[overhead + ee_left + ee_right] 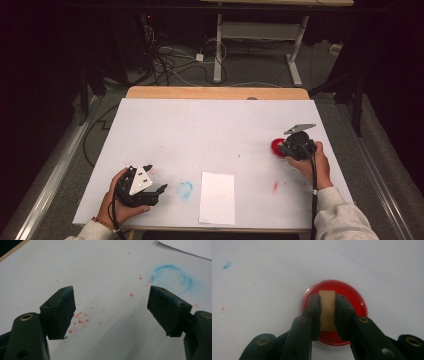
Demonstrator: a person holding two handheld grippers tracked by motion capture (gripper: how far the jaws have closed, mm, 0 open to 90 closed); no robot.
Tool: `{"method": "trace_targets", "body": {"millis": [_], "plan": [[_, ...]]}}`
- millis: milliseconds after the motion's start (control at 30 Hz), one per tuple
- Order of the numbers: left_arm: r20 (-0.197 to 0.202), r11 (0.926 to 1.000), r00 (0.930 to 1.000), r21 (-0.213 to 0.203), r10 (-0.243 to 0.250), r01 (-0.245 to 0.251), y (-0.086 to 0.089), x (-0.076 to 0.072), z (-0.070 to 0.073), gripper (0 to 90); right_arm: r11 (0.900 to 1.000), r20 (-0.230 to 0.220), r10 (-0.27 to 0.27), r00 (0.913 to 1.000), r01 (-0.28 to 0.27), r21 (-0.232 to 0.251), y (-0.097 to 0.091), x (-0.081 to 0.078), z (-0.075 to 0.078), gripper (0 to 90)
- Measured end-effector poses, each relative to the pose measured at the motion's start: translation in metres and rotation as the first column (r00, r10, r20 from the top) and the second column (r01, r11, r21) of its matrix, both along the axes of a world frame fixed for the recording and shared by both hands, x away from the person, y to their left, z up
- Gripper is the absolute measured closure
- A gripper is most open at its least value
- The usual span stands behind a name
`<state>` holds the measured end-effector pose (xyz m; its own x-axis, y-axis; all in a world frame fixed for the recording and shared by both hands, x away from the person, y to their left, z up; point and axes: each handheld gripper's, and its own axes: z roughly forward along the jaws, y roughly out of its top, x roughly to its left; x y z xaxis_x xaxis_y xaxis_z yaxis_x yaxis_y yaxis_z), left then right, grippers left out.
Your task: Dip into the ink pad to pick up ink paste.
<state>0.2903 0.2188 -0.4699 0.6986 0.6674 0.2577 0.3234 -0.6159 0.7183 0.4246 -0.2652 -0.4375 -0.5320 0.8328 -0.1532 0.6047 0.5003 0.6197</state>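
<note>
A round red dish [352,293] of what looks like red ink lies on the white table cover [210,130] at the right [276,146]. My right gripper [327,298] is shut on a small tan block [327,307] and holds it upright over the middle of the dish; whether the block touches the red surface I cannot tell. In the high view the right gripper [286,147] sits at the dish's right edge, in a person's hand. My left gripper [157,178] rests low at the front left. Its jaws [111,307] stand wide open with nothing between them.
A white sheet of paper [217,197] lies at the front middle. A blue ring stain [185,189] marks the cover between the sheet and the left gripper [172,277]. Red specks [80,321] dot the cover under the left jaws. A red smear [275,186] lies front right.
</note>
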Motion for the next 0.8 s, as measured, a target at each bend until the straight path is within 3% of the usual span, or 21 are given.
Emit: {"method": "trace_targets", "body": {"millis": [167, 467, 600, 800], "plan": [[-0.003, 1.0, 1.0, 0.0, -0.001, 0.001, 0.0, 0.0, 0.0, 21.7, 0.9971, 0.084, -0.009, 0.9964, 0.003, 0.076, -0.006, -0.009, 0.03, 76.6], [-0.001, 1.0, 1.0, -0.002, 0.004, -0.004, 0.001, -0.001, 0.0, 21.8, 0.9929, 0.187, 0.004, 0.9824, -0.026, 0.116, -0.009, -0.028, 0.068, 76.6], [-0.001, 1.0, 1.0, -0.004, 0.009, -0.009, 0.002, -0.001, 0.0, 21.5, 0.9938, 0.188, 0.014, 0.9821, -0.035, 0.106, -0.006, -0.028, 0.067, 76.6], [-0.002, 1.0, 1.0, -0.004, 0.009, -0.009, 0.002, -0.002, 0.0, 21.5, 0.9973, 0.143, 0.008, 0.9897, -0.019, 0.071, -0.004, -0.017, 0.048, 76.6]]}}
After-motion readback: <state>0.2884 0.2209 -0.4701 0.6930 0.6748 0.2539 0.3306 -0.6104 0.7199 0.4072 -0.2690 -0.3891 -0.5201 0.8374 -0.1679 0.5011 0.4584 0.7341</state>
